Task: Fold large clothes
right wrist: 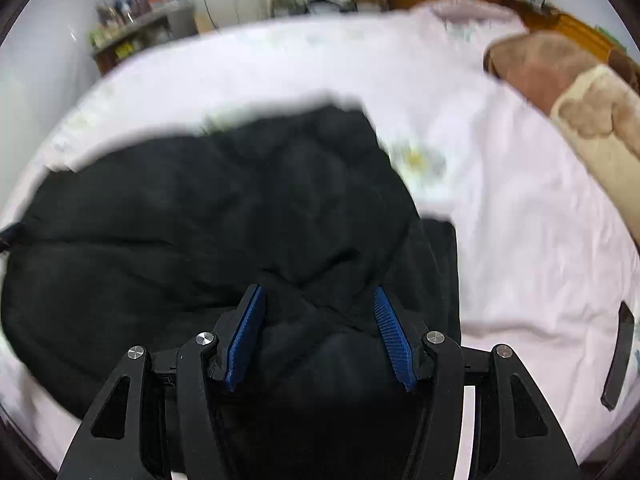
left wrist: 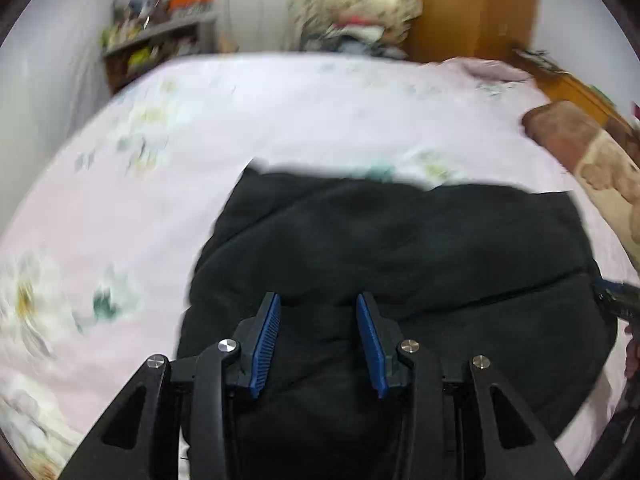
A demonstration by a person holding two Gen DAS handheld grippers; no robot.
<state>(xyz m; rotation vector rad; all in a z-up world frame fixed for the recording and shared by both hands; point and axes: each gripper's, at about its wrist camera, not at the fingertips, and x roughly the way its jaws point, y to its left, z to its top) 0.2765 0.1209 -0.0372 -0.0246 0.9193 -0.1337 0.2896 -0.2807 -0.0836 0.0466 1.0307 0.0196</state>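
Note:
A large black padded garment (left wrist: 380,256) lies bunched on a pale pink floral bed sheet (left wrist: 168,184). My left gripper (left wrist: 318,300) is open just above the garment's near left part, blue pads apart, nothing between them. In the right wrist view the same black garment (right wrist: 224,208) fills the left and centre. My right gripper (right wrist: 318,294) is open over a raised fold at the garment's near right part. The garment's near edge is hidden under both grippers.
A brown and cream blanket (right wrist: 560,88) lies at the bed's right side. A shelf with bottles (left wrist: 152,40) stands at the far left wall. A wooden wardrobe (left wrist: 472,4) stands at the far right. A dark flat object (right wrist: 620,360) lies on the sheet at right.

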